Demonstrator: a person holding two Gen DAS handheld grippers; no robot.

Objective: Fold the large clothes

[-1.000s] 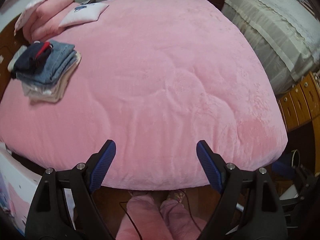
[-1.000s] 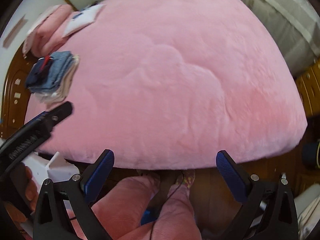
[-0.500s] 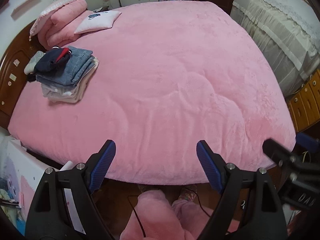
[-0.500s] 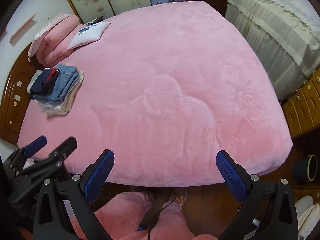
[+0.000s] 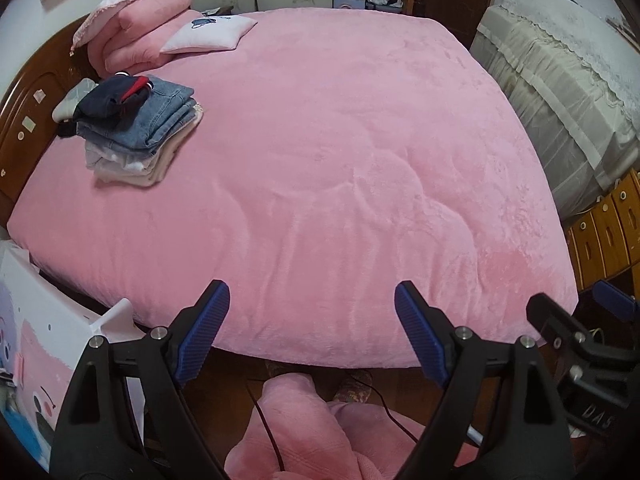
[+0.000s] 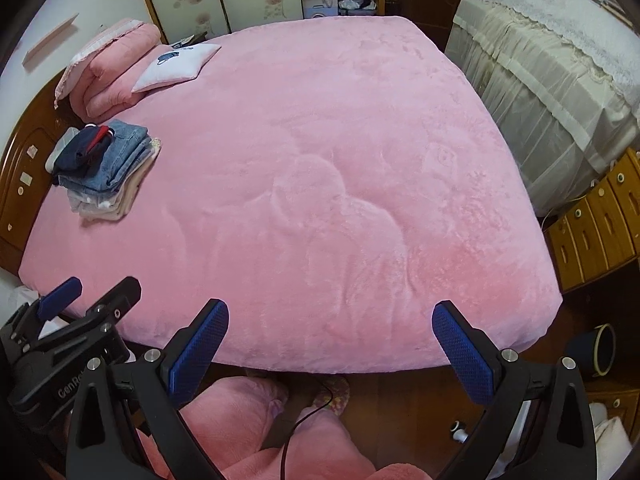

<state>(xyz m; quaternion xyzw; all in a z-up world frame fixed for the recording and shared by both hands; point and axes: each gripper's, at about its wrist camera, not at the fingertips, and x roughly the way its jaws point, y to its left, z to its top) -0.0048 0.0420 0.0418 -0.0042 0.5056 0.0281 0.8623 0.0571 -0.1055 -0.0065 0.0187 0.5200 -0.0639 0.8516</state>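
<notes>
A stack of folded clothes [image 5: 136, 132], jeans and pale garments with a dark navy and red piece on top, lies at the left side of the pink bed [image 5: 340, 152]; it also shows in the right wrist view [image 6: 106, 168]. My left gripper [image 5: 312, 336] is open and empty, held above the bed's near edge. My right gripper [image 6: 330, 356] is open and empty, also over the near edge. Each gripper shows at the edge of the other's view: the right gripper [image 5: 580, 336], the left gripper [image 6: 76, 316].
Folded pink bedding [image 5: 136, 28] and a white pillow [image 5: 208, 34] lie at the head by the wooden headboard [image 5: 28, 100]. A cream-covered bed [image 5: 560, 80] and wooden drawers [image 5: 604, 232] stand right. A white box [image 5: 48, 340] is at lower left. My pink-clad legs [image 6: 280, 440] are below.
Both grippers have risen and tilted up, so more of the room and the whole bed now show. Both stay open and empty.
</notes>
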